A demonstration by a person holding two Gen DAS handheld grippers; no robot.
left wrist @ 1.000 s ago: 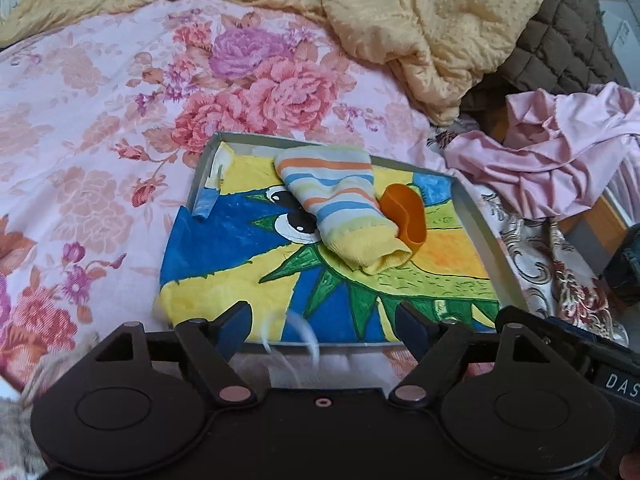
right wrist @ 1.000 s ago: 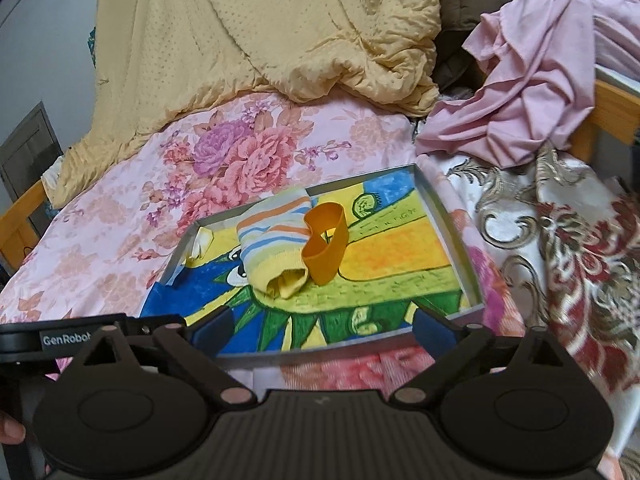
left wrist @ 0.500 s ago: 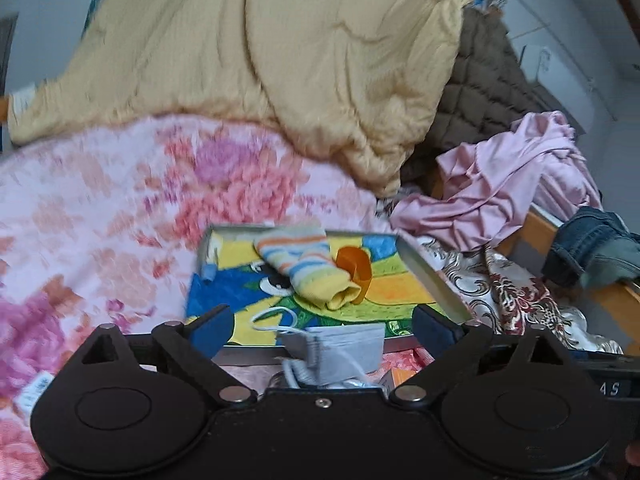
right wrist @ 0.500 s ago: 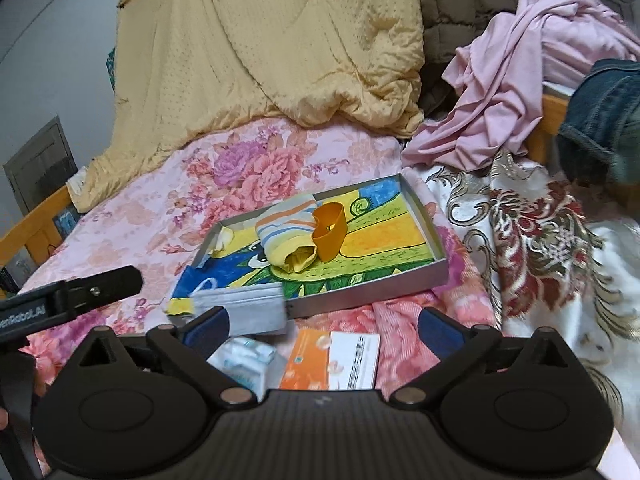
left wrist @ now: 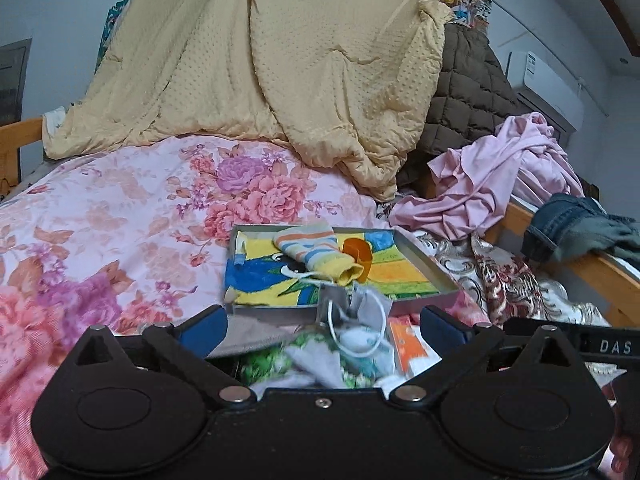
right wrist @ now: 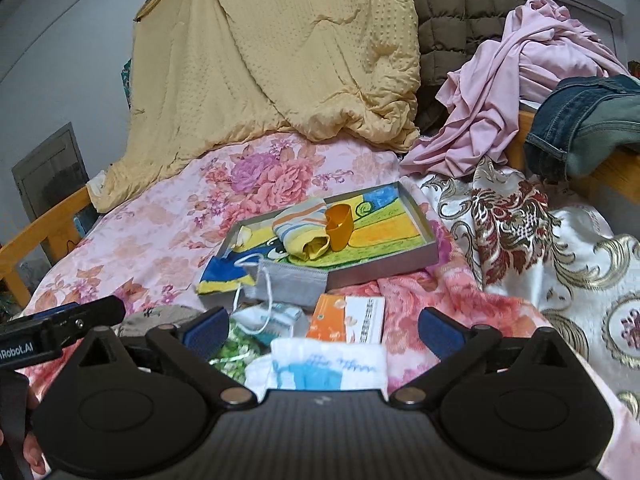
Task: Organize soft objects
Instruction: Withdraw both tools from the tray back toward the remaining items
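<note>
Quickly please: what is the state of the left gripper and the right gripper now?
Left gripper: jaws opening, wide apart, holding nothing; the gray face mask lies loose on the tray edge.
Right gripper: open, holding nothing.

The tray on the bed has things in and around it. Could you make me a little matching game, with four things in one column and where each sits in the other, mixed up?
Things:
1. striped sock
2. grey face mask
3. orange box
4. jeans

Places:
A. on the bedspread, in front of the tray
B. inside the tray, beside the orange cup
C. draped over the wooden bed rail
D. hanging over the tray's near edge

Pairs: 1-B, 2-D, 3-A, 4-C
</note>
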